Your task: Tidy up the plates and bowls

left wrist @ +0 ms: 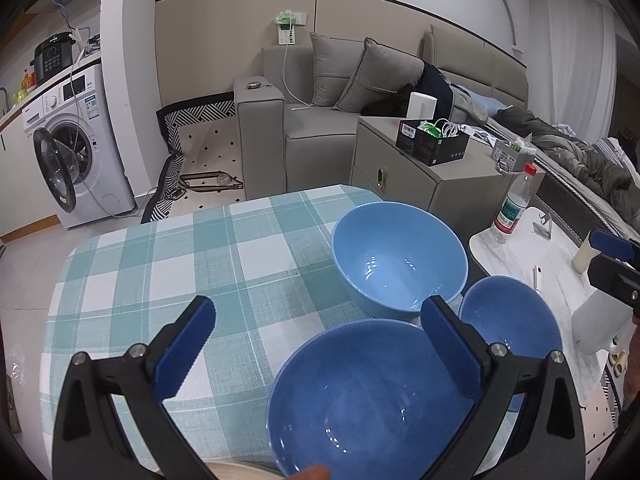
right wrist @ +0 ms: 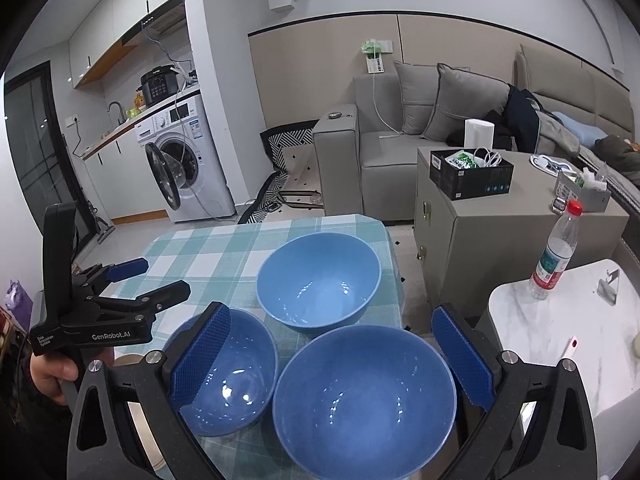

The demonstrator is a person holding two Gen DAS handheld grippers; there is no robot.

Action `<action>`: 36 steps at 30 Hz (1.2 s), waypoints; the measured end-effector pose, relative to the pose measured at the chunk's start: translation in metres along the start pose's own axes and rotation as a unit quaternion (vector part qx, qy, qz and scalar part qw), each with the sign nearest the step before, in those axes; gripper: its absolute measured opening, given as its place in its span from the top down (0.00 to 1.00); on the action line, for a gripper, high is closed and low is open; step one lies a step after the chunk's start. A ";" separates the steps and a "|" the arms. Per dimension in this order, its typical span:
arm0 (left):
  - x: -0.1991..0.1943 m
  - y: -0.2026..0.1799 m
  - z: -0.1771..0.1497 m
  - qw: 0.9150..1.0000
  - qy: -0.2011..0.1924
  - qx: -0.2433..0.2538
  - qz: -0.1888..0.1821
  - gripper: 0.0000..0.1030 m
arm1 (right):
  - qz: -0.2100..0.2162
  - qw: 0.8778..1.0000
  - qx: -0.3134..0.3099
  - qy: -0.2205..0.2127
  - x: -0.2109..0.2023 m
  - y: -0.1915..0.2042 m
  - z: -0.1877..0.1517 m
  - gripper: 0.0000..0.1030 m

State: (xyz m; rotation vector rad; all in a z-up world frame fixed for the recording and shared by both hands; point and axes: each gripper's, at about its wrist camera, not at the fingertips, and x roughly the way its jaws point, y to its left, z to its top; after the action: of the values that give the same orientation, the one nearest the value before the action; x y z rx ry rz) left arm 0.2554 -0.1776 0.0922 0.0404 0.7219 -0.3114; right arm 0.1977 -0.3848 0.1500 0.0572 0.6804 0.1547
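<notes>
Three blue bowls stand upright on the checked tablecloth (left wrist: 160, 280). In the left wrist view the far bowl (left wrist: 400, 256) is at the table's right edge, a darker bowl (left wrist: 360, 396) is nearest, and a third bowl (left wrist: 508, 312) is to the right. My left gripper (left wrist: 316, 340) is open above the near bowl's left rim. In the right wrist view my right gripper (right wrist: 332, 352) is open above the near right bowl (right wrist: 364, 400), with the darker bowl (right wrist: 228, 372) to the left and the far bowl (right wrist: 318, 280) behind. The left gripper (right wrist: 160, 276) shows at the left, open.
A white marble side table (right wrist: 560, 320) with a water bottle (right wrist: 556, 256) stands to the right. A grey cabinet (right wrist: 480, 232) with a black box is behind it. A sofa (left wrist: 312, 120) and a washing machine (left wrist: 76, 140) are beyond the table.
</notes>
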 end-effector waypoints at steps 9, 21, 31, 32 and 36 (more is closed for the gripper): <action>0.024 -0.002 0.007 1.000 0.017 0.000 -0.008 0.00 | -0.012 0.999 0.021 0.030 0.038 -0.013 0.005 0.01; 0.058 0.005 0.018 0.999 0.048 -0.009 -0.016 0.01 | -0.025 0.997 0.038 0.060 0.078 -0.026 0.009 0.01; 0.083 0.008 0.021 0.997 0.080 -0.001 -0.021 0.01 | -0.041 0.995 0.043 0.084 0.105 -0.034 0.011 0.01; 0.086 0.007 0.022 0.996 0.083 0.005 -0.016 0.01 | -0.041 0.994 0.045 0.086 0.108 -0.035 0.012 0.01; 0.093 0.010 0.025 0.996 0.089 0.006 -0.020 0.01 | -0.039 0.994 0.052 0.092 0.117 -0.038 0.013 0.01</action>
State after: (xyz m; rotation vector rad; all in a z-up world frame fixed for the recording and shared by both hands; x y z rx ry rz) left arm 0.3403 -0.1960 0.0491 0.0651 0.8982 -0.3536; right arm 0.3004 -0.4036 0.0836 0.1171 0.8728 0.0484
